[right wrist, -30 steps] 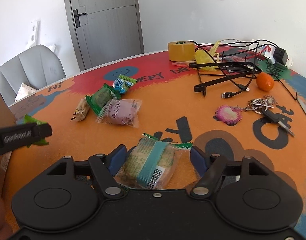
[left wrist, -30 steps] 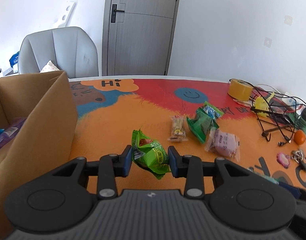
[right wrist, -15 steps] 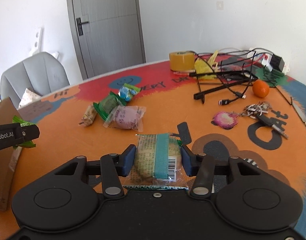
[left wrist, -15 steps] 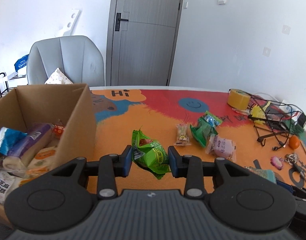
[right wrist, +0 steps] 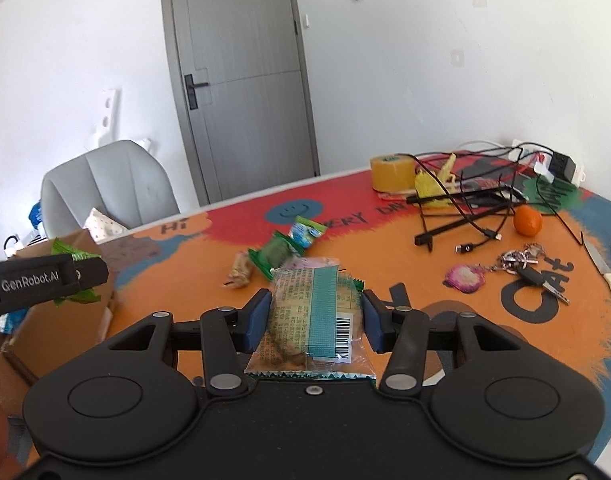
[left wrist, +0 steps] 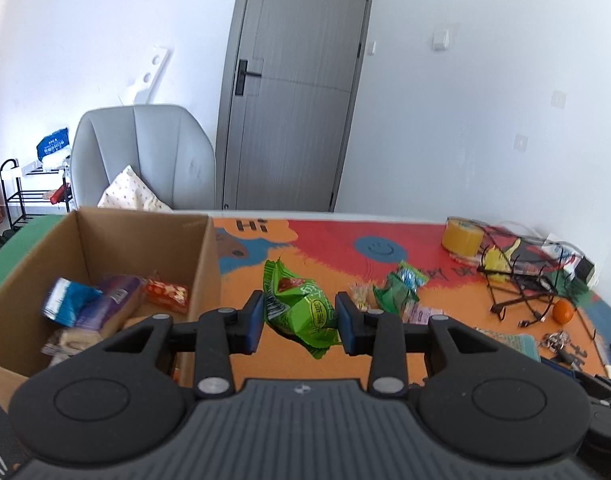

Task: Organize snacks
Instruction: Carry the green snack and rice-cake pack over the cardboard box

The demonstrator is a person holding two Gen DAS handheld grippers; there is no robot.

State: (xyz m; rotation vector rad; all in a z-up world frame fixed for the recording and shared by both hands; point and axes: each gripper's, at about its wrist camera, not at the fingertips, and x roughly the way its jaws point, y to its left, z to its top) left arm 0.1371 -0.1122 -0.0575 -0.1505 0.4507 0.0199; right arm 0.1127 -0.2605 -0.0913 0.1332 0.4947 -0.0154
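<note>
My left gripper [left wrist: 299,322] is shut on a bright green snack packet [left wrist: 303,308], held in the air just right of an open cardboard box [left wrist: 203,264] that holds several snacks. In the right wrist view my right gripper [right wrist: 315,322] is shut on a clear cracker packet with a teal band [right wrist: 319,312], lifted off the colourful mat [right wrist: 385,256]. The left gripper's finger [right wrist: 45,280] with the green packet shows at that view's left, over the box [right wrist: 61,324]. More snacks lie on the mat: a green packet [right wrist: 274,252], a blue-green one [right wrist: 305,232] and a small beige one [right wrist: 239,274].
At the mat's right are a tape roll [right wrist: 392,173], a tangle of black cables and a stand [right wrist: 465,216], an orange [right wrist: 527,221], keys with a pink charm [right wrist: 521,264] and a knife [right wrist: 609,280]. A grey chair [left wrist: 141,160] stands behind the table, by a grey door [left wrist: 293,84].
Both grippers rose. The right one closed on the cracker packet and lifted it off the mat. The left one carried the green packet up beside the box, whose inside came into view.
</note>
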